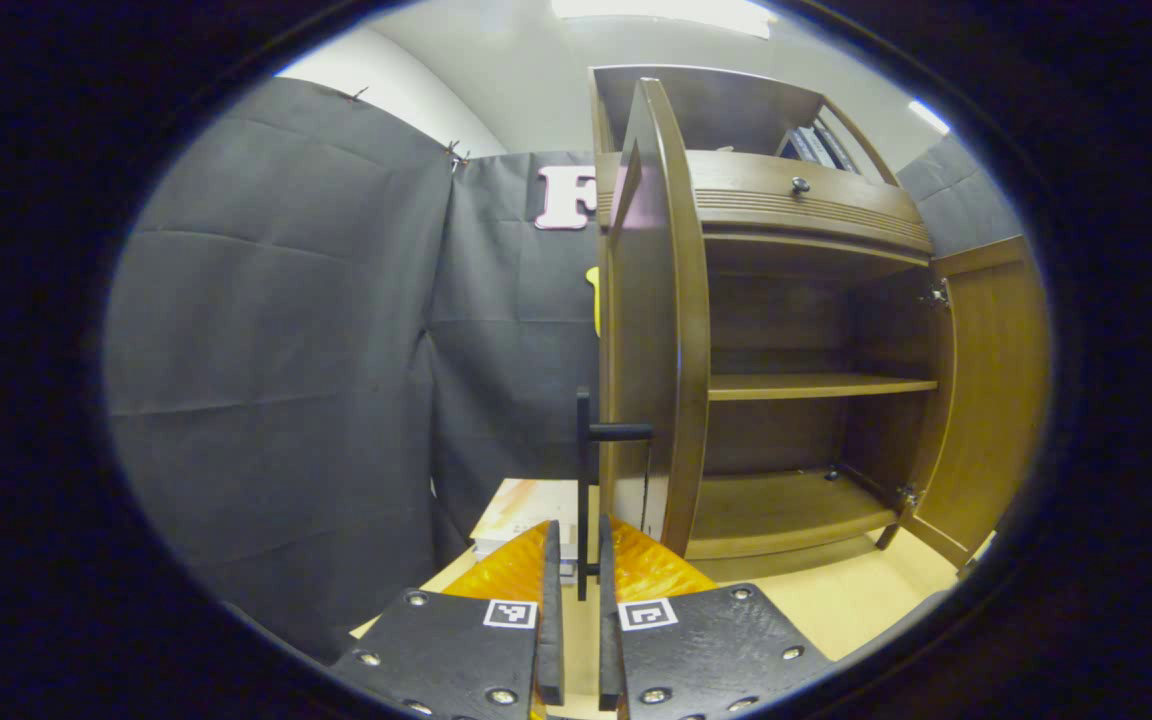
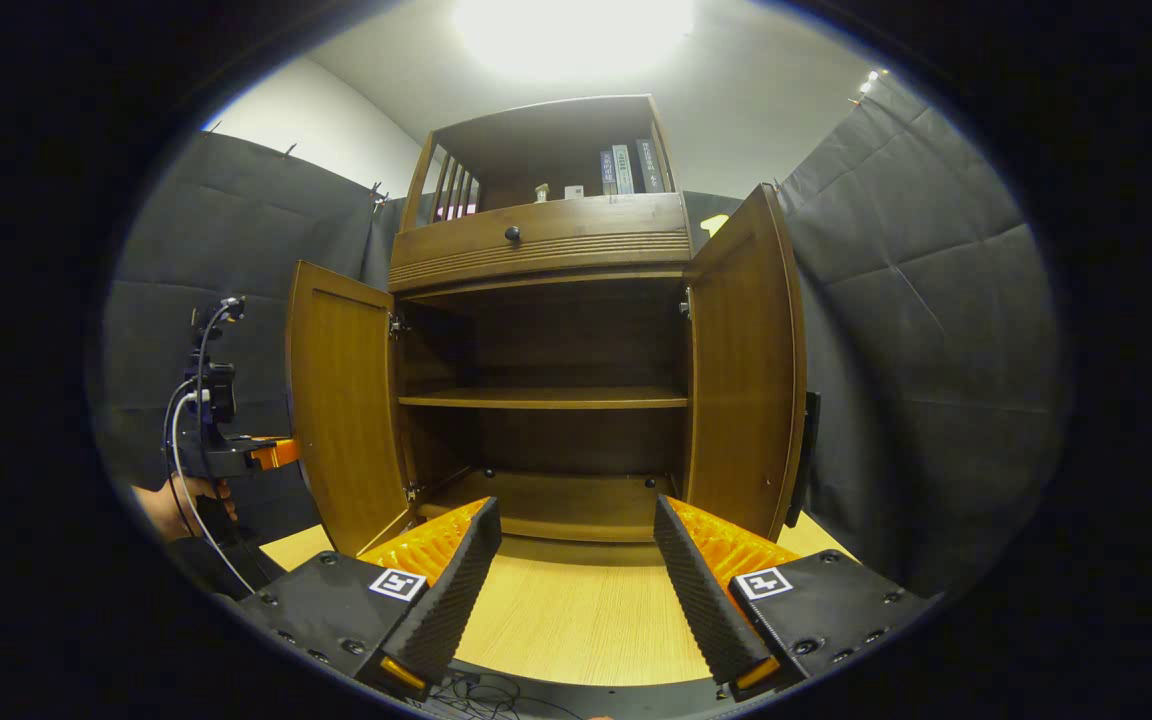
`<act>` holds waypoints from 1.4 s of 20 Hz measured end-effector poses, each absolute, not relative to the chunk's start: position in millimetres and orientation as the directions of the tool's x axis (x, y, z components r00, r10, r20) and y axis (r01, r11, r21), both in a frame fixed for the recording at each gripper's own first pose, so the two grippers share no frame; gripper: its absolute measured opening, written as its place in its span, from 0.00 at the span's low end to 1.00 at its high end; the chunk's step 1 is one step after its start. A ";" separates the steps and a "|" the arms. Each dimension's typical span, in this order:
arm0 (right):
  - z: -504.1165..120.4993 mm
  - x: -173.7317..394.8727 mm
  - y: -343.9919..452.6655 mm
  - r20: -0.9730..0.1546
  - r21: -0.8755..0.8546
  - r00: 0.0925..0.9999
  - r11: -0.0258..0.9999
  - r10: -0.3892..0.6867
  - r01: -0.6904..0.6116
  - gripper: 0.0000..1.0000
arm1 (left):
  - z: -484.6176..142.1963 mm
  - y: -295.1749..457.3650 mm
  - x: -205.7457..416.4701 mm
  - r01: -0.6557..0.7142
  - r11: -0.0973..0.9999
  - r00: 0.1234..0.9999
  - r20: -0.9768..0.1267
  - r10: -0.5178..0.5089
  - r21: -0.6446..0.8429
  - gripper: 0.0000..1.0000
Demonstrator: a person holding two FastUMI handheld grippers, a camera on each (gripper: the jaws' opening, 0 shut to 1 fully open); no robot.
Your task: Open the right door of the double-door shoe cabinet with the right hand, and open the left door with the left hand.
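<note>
Two doors of the shoe cabinet (image 2: 546, 400) stand swung out, both shelves bare to see. In the right gripper view the left door (image 2: 344, 400) hangs open at nine o'clock of the cabinet's mouth and the right door (image 2: 744, 380) at three o'clock, its dark handle (image 2: 804, 455) just peeking past the outer edge. The right claw (image 2: 576, 560) sits low at six o'clock, its jaws spread wide with nothing between them, hovering over the pale wood table (image 2: 576, 620) in front of the cabinet — apart from both doors.

In the left gripper view the left door (image 1: 651, 330) is seen nearly edge-on, running from twelve o'clock down to the centre, with the right door (image 1: 986, 400) out at three o'clock. The left claw (image 1: 576, 600) is at six o'clock, its jaws drawn narrow around the black bar handle (image 1: 586, 480) of the left door; the bar runs down into the gap, but I cannot tell whether both fingers press on it. A stack of boards (image 1: 526, 515) lies on the table just beyond the claw at seven o'clock.

Far off at eight o'clock in the right gripper view, a hand (image 2: 191, 495) holds the other gripper beside the left door.

A drawer with a small knob (image 2: 512, 234) sits above the opening, books (image 2: 626, 168) on the top shelf.
</note>
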State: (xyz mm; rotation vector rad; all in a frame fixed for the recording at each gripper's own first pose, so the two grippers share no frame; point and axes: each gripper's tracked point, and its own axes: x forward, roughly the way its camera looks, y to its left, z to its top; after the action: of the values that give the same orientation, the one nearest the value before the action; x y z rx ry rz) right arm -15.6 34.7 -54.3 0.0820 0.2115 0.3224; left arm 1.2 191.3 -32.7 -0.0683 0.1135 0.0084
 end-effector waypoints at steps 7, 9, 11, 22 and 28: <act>-47.5 -15.1 35.6 -0.175 0.116 0.929 0.944 0.326 -0.309 0.96 | -25.2 239.2 -25.2 -0.112 0.993 0.990 -0.095 0.108 -0.041 0.15; -44.7 -15.5 33.7 -0.171 0.117 0.931 0.945 0.322 -0.306 0.93 | -19.0 241.2 -34.1 -0.109 0.992 0.991 -0.090 0.104 -0.058 0.16; -41.6 -17.6 31.1 -0.167 0.115 0.934 0.947 0.316 -0.299 0.96 | -10.9 240.3 -44.9 -0.101 0.993 0.993 -0.074 0.096 -0.057 0.15; -28.2 -37.6 11.6 -0.159 0.106 0.951 0.962 0.265 -0.250 0.93 | 23.2 185.7 -107.5 0.057 0.997 0.998 -0.026 -0.058 -0.056 0.17; -26.7 -49.2 4.5 -0.157 0.104 0.959 0.969 0.237 -0.222 0.96 | 22.0 175.7 -137.3 0.068 0.997 0.997 -0.024 -0.069 -0.044 0.17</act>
State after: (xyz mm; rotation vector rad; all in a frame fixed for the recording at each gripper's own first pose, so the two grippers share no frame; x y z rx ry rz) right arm -49.2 4.5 -26.7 0.0856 0.1699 0.2332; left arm -137.3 175.7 22.0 -0.0436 0.0251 -0.0687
